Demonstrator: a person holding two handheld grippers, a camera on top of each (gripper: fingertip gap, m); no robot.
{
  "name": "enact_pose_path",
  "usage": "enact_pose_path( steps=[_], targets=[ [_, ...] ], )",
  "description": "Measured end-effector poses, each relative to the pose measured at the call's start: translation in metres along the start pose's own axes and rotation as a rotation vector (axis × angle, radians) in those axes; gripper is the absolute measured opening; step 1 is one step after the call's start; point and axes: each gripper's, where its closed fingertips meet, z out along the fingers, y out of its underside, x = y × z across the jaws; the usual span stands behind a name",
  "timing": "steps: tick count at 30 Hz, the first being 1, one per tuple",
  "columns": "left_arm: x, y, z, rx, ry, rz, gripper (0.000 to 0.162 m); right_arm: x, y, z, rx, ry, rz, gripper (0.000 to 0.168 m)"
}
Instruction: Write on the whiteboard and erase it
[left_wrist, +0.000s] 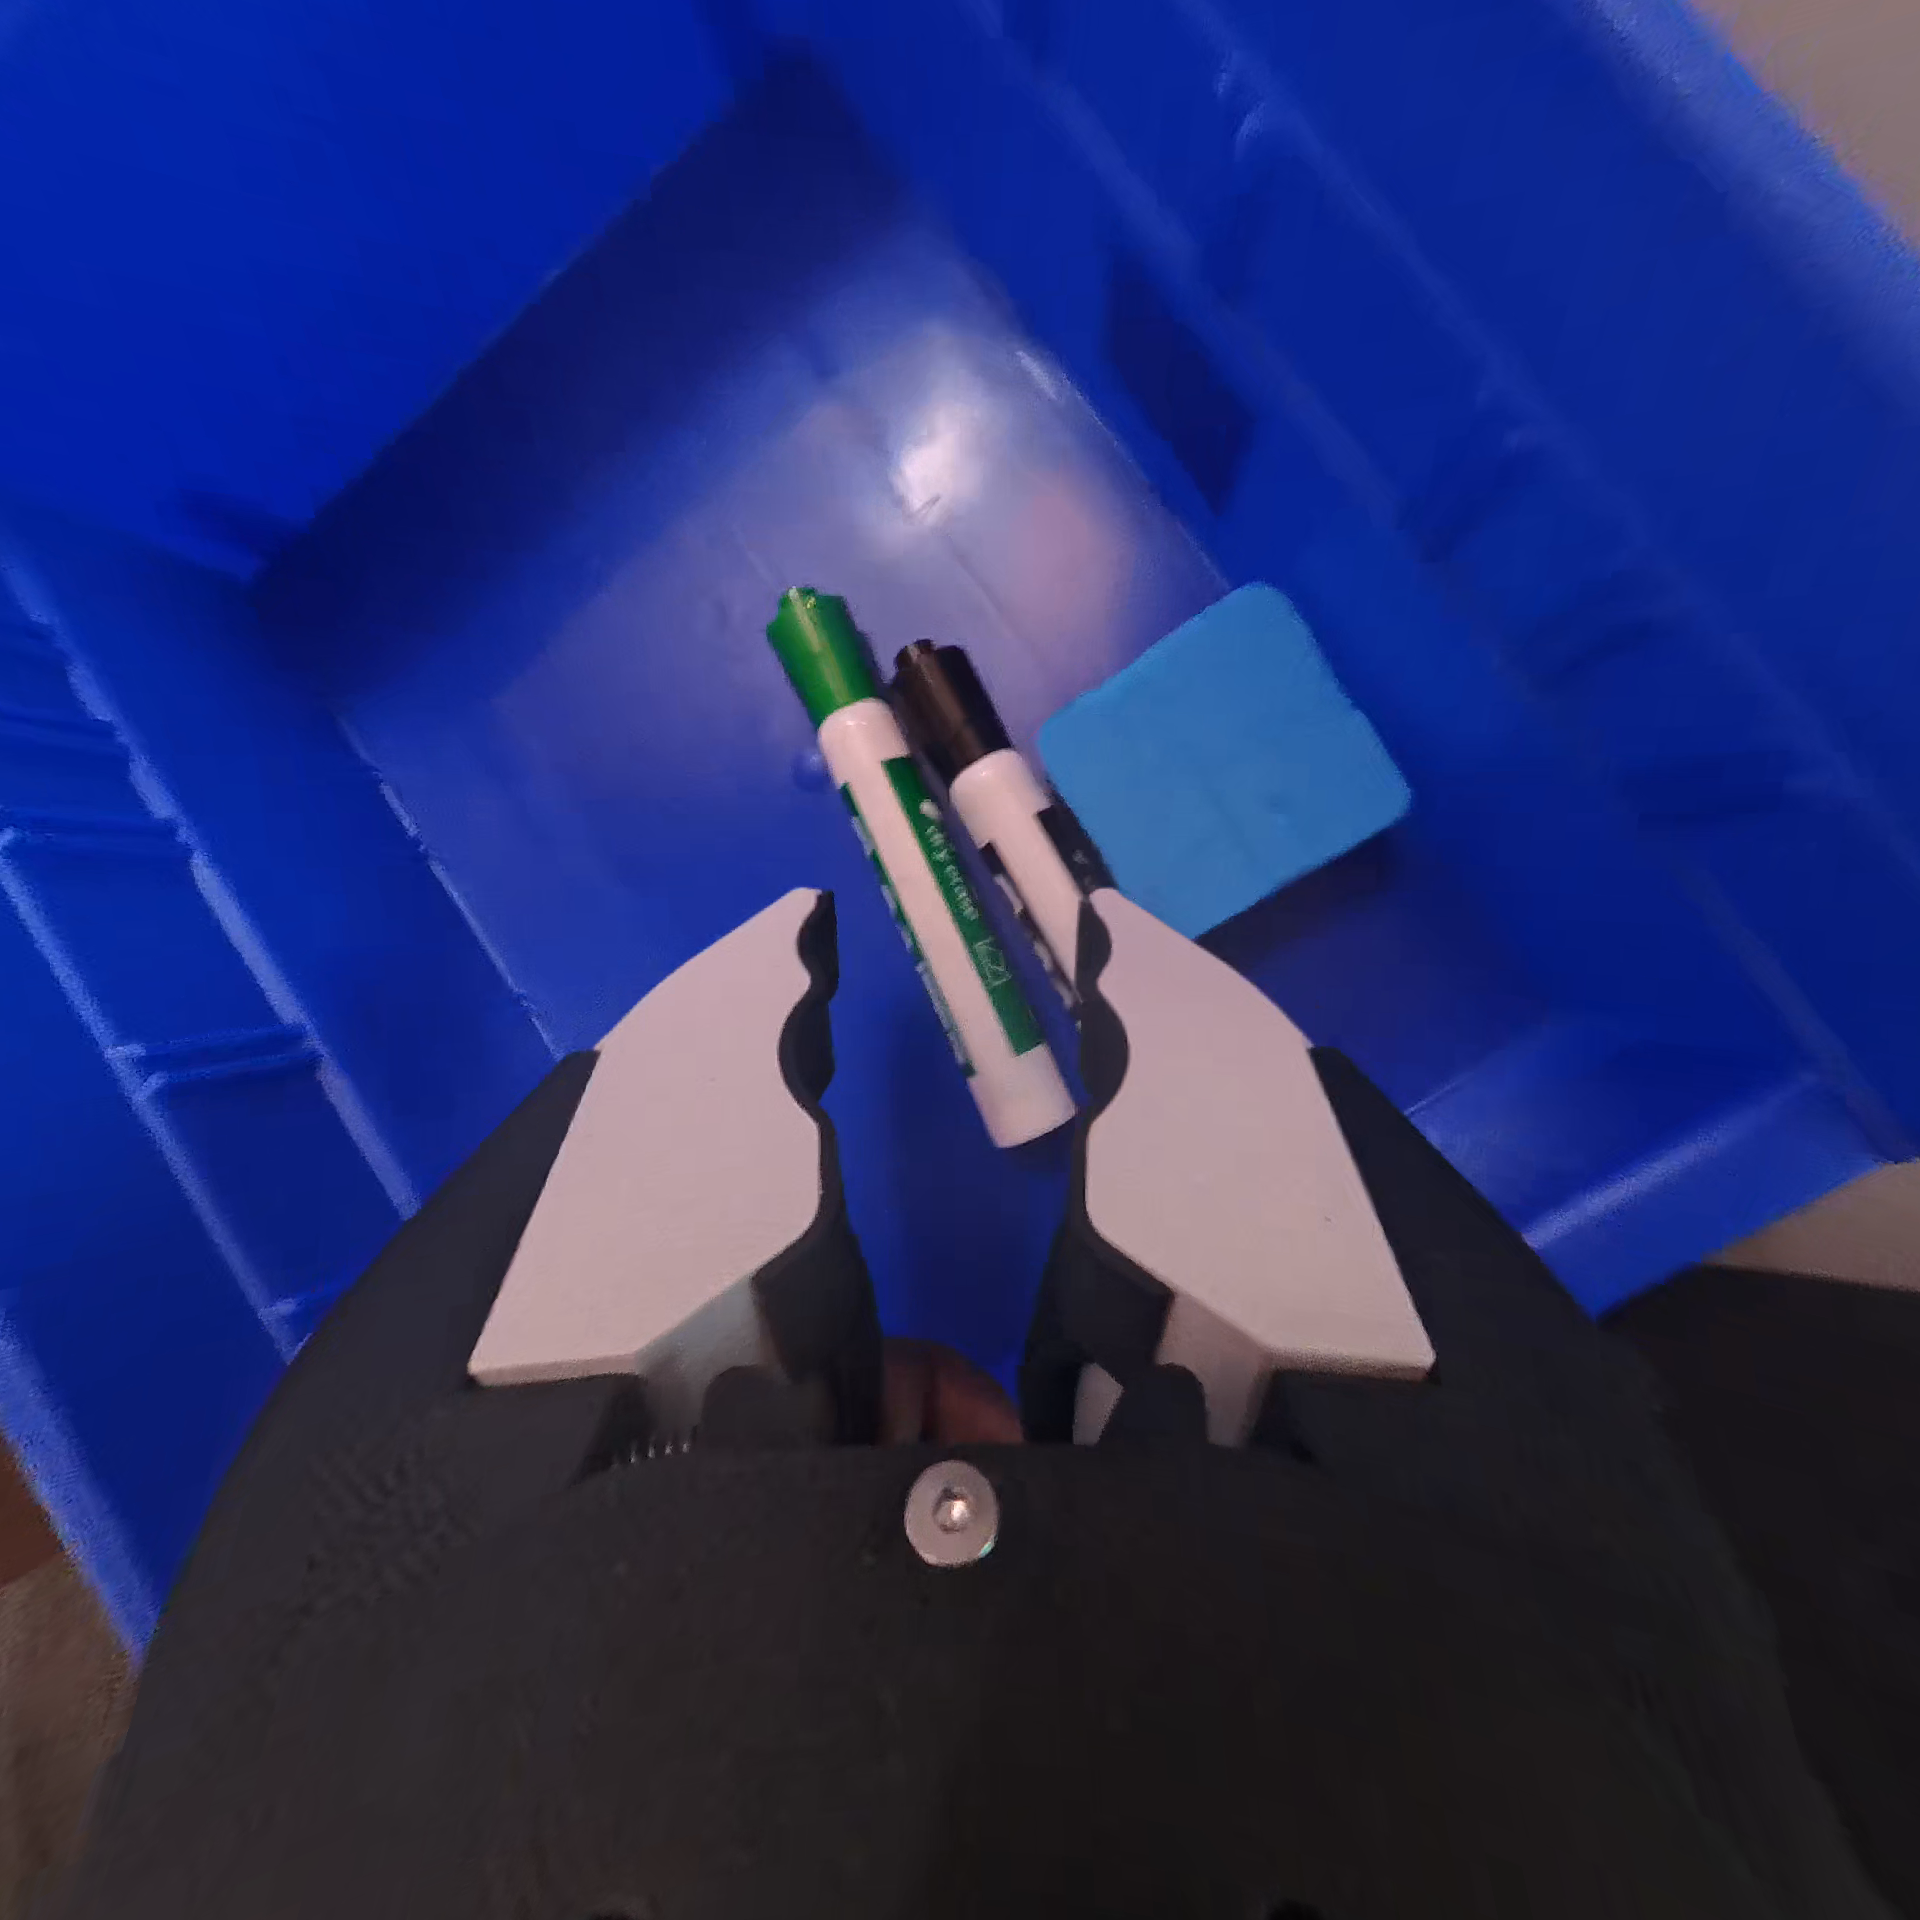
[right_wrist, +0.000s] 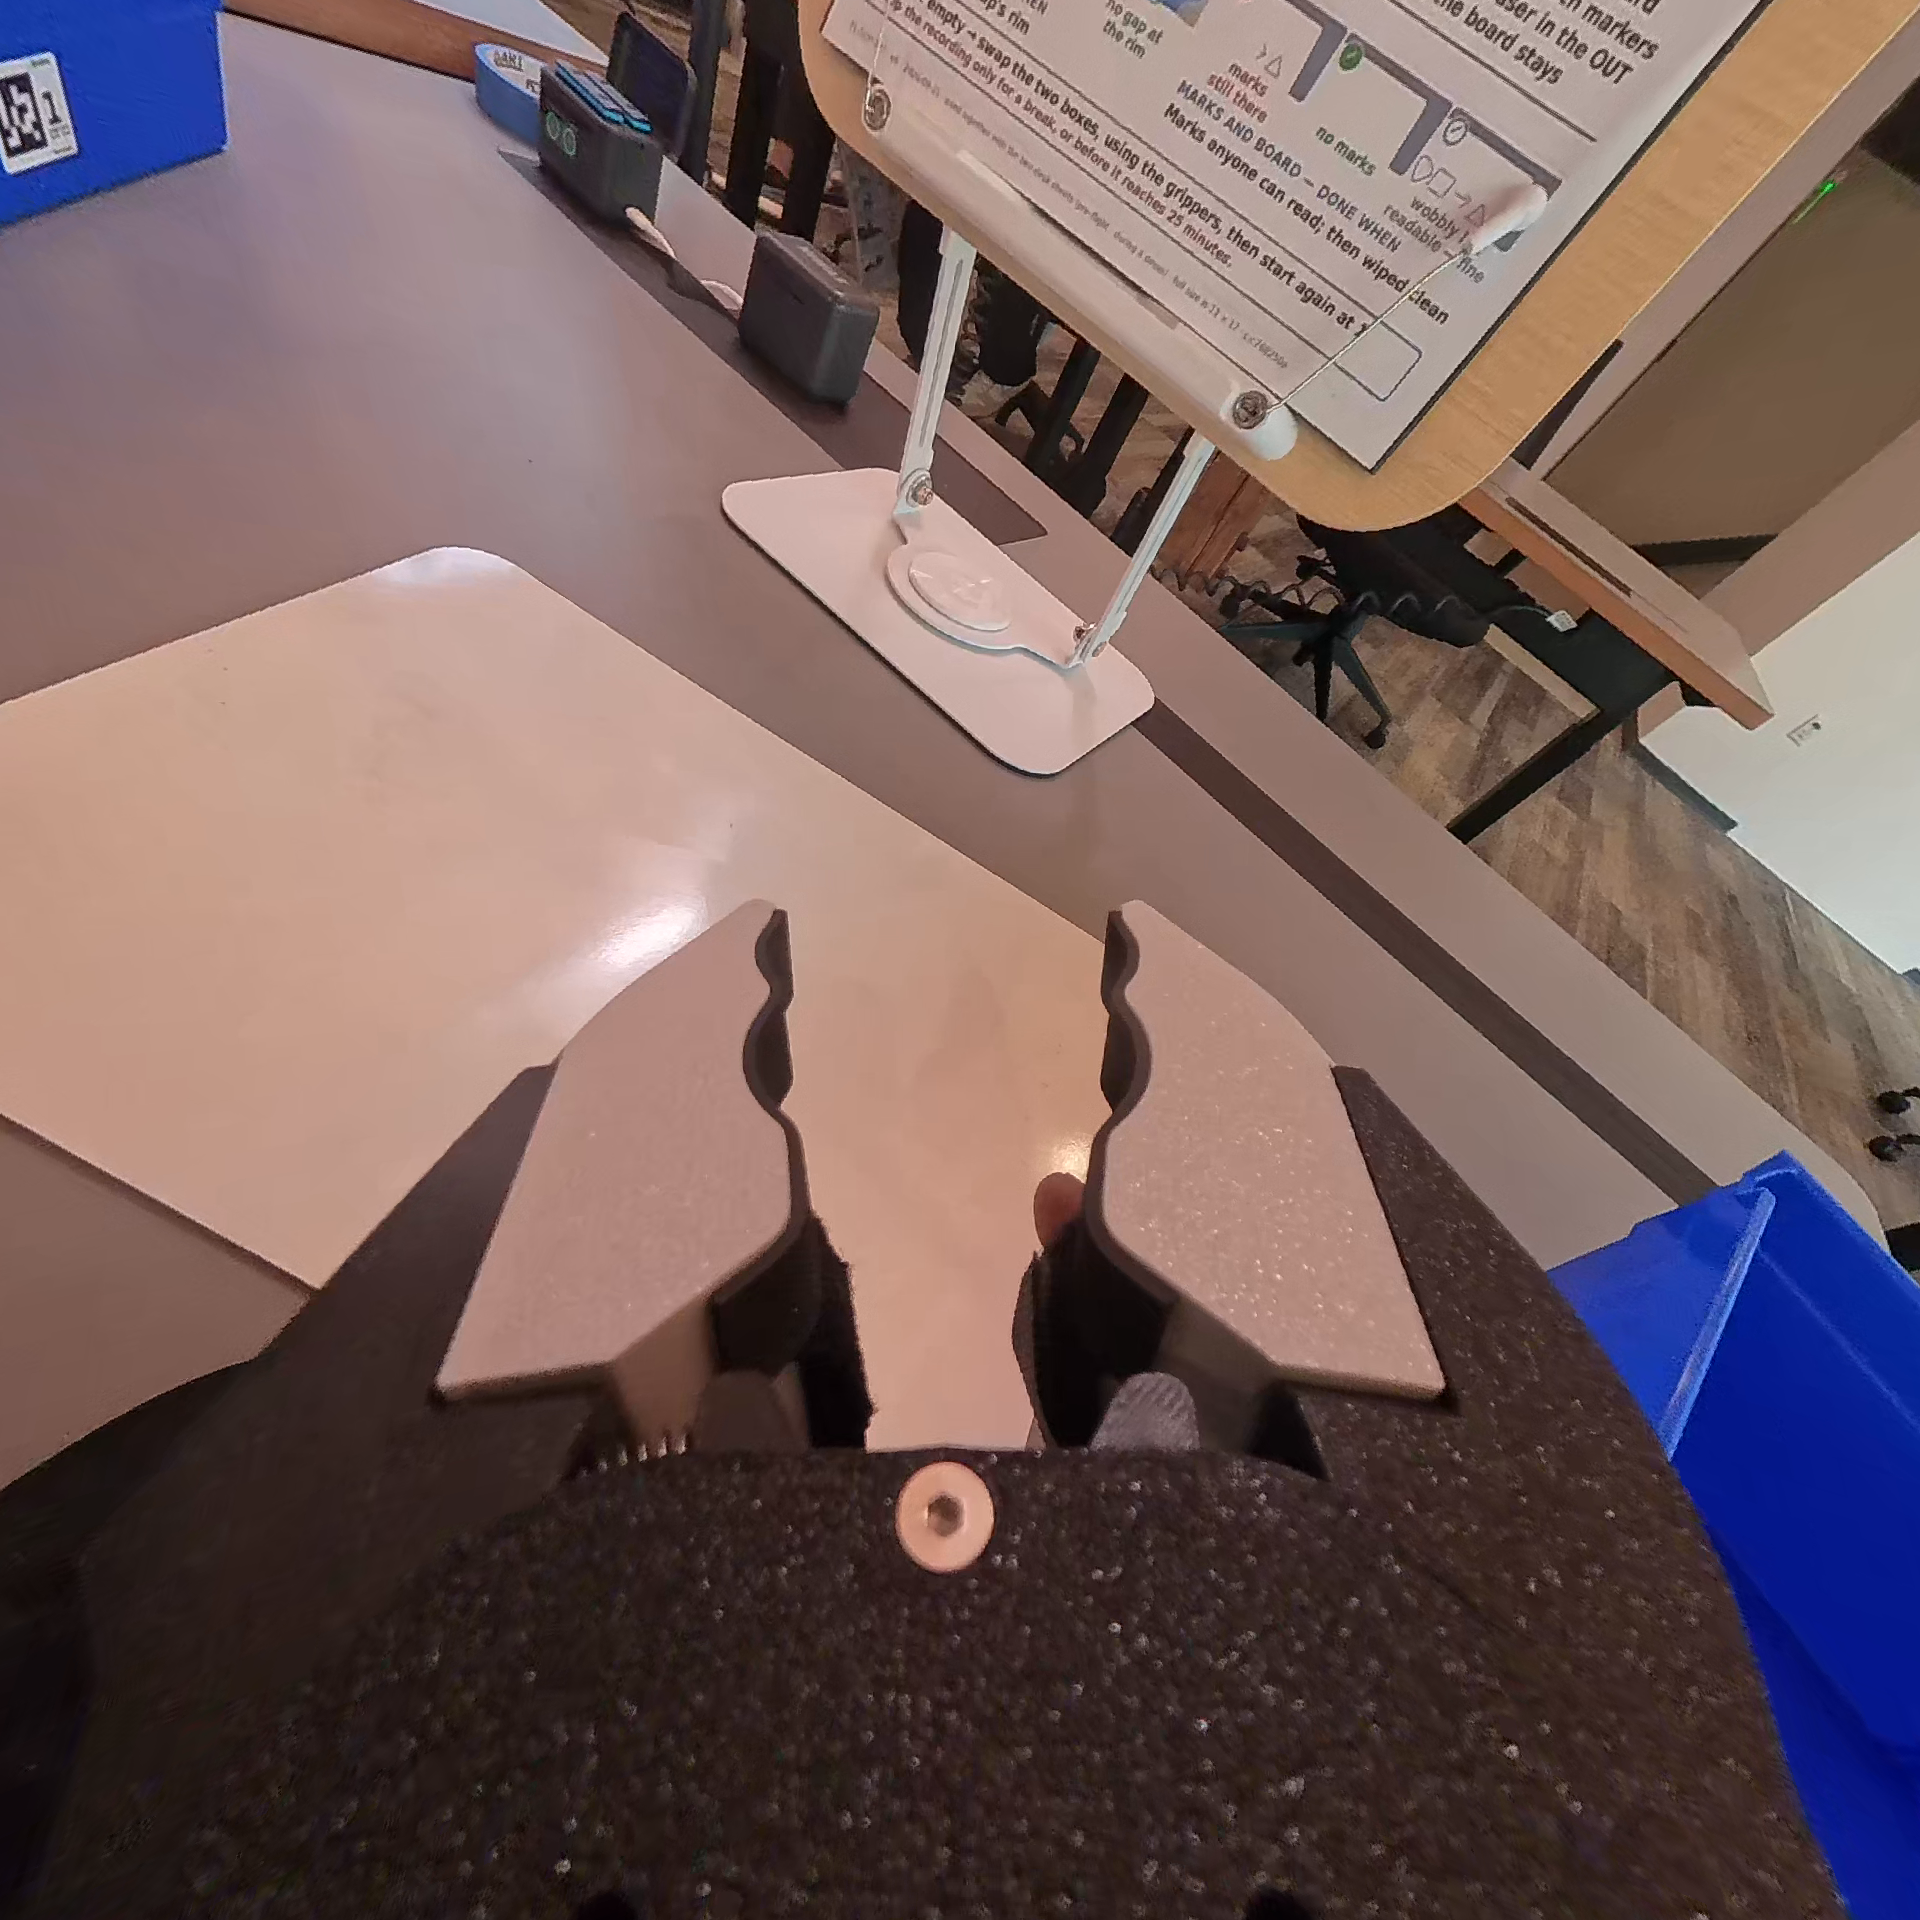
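Observation:
In the left wrist view, my left gripper is open and hangs over the inside of a blue bin. On the bin floor lie a green-capped marker, a black-capped marker beside it, and a light blue eraser to their right. The green marker's body shows between my fingers, which do not touch it. In the right wrist view, my right gripper is open and empty above a white whiteboard lying flat on the grey table; the board looks blank.
A white stand behind the whiteboard holds up a wooden board with a printed sheet. A blue bin sits at the right, another at far left. Two dark boxes stand along the table's far edge. The grippers' ends are close to 50 cm from one another. The light blue eraser sits 4 cm or so from the ends of my left fingers.

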Motion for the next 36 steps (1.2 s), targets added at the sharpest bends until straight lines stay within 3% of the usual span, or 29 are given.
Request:
enact_pose_path(
  steps=[8, 11, 12, 15, 19, 21, 26, 30, 33, 36],
  targets=[
    [-0.011, 0.021, 0.012, -0.105, -0.058, 0.004, 0.046, -0.002, 0.003, 0.001, -0.016, 0.001, -0.021, 0.058],
    [-0.012, 0.023, 0.017, -0.121, -0.061, -0.001, 0.036, -0.001, 0.005, 0.001, -0.022, 0.002, -0.019, 0.058],
    [-0.013, 0.025, 0.018, -0.131, -0.054, -0.001, 0.025, -0.002, 0.005, 0.002, -0.023, 0.001, -0.019, 0.058],
    [-0.013, 0.024, 0.018, -0.130, -0.045, 0.008, 0.019, -0.004, 0.005, 0.002, -0.022, -0.007, -0.022, 0.058],
    [-0.026, 0.005, 0.003, 0.025, -0.114, -0.023, 0.019, -0.009, 0.001, 0.003, -0.012, -0.030, -0.029, 0.057],
    [-0.032, -0.010, -0.016, 0.121, -0.161, 0.044, 0.019, -0.015, -0.006, 0.004, 0.005, -0.061, -0.042, 0.057],
    [-0.005, -0.065, -0.078, 0.359, -0.263, 0.454, 0.018, -0.037, -0.036, 0.011, 0.019, -0.204, -0.044, 0.041],
    [0.081, -0.101, -0.119, 0.544, -0.203, 0.934, 0.018, -0.075, -0.092, 0.012, 0.147, -0.475, -0.083, 0.040],
    [0.156, -0.104, -0.137, 0.663, -0.204, 1.328, 0.018, -0.085, -0.136, 0.019, 0.215, -0.580, -0.143, 0.040],
    [0.214, -0.093, -0.149, 0.744, -0.212, 1.617, 0.018, -0.101, -0.158, 0.033, 0.146, -0.719, -0.188, 0.040]
  ],
)
